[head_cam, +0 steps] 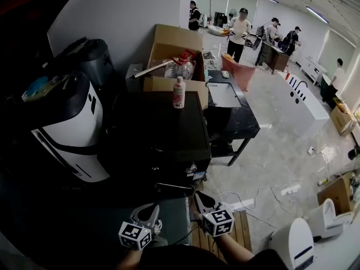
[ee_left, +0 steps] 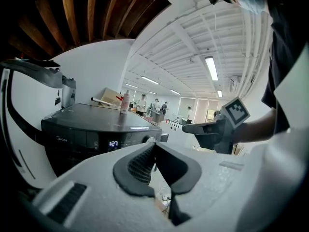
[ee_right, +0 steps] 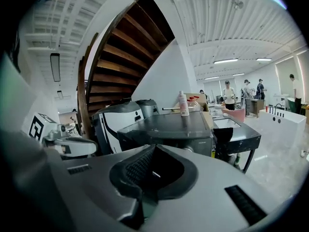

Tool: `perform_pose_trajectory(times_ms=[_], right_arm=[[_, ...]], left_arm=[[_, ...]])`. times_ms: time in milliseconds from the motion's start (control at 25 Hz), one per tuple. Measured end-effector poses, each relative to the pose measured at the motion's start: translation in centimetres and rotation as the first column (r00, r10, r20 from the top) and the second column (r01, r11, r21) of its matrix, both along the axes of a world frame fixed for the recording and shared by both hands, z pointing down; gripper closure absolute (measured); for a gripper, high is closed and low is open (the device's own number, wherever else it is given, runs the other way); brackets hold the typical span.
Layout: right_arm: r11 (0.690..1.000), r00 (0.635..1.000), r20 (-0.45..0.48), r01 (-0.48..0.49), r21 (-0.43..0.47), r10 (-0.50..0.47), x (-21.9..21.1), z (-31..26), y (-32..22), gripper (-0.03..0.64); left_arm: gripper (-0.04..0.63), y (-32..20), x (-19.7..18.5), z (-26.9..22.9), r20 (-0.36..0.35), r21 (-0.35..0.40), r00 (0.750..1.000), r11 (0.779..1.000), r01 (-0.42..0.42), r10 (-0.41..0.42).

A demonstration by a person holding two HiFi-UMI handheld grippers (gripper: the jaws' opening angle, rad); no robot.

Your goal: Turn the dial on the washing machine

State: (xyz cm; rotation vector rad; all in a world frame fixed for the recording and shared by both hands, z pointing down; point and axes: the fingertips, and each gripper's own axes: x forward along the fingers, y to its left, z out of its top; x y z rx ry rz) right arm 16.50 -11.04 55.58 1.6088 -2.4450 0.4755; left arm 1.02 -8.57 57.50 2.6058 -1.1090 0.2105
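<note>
The dark front-loading washing machine (head_cam: 163, 129) stands just ahead of me, its top seen from above in the head view. Its lit display (ee_left: 113, 143) and round dial (ee_left: 148, 139) sit on the front panel; the dial peeks out just behind my left jaw tips. In the right gripper view the dial (ee_right: 189, 149) shows at the panel's right end. My left gripper (head_cam: 148, 210) and right gripper (head_cam: 200, 199) hang side by side, short of the machine's front. Both are shut with nothing between the jaws, and neither touches the dial.
A white bottle (head_cam: 179, 92) stands on the machine's far edge, before an open cardboard box (head_cam: 174, 58). A white-and-black appliance (head_cam: 70, 129) stands at the left, a black table (head_cam: 232, 114) at the right. Cables (head_cam: 264, 196) trail over the floor. Several people stand far back.
</note>
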Motion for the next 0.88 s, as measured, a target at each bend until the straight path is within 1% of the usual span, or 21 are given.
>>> perform_pose_trajectory(times_ms=[120, 280, 480, 880], right_arm=[[1.000, 1.000, 0.008, 0.018, -0.002, -0.018, 0.1, 0.0, 1.2, 0.615], [0.999, 1.000, -0.003, 0.030, -0.019, -0.031, 0.3, 0.5, 2.7, 0.615], [1.000, 1.000, -0.002, 0.020, -0.023, -0.020, 0.6, 1.1, 4.9, 0.617], [1.000, 1.000, -0.009, 0.011, -0.010, -0.011, 1.5, 1.4, 7.3, 0.617]], left_arm=[[0.584, 0.8, 0.8, 0.1, 0.001, -0.001, 1.000, 1.000, -0.008, 0.008], [0.584, 1.8, 2.0, 0.2, 0.005, -0.015, 1.000, 0.999, -0.031, 0.031], [0.584, 3.1, 3.4, 0.1, 0.010, -0.009, 0.998, 0.998, -0.058, 0.058], [0.586, 5.5, 4.2, 0.7, 0.029, -0.006, 0.998, 0.998, -0.056, 0.057]])
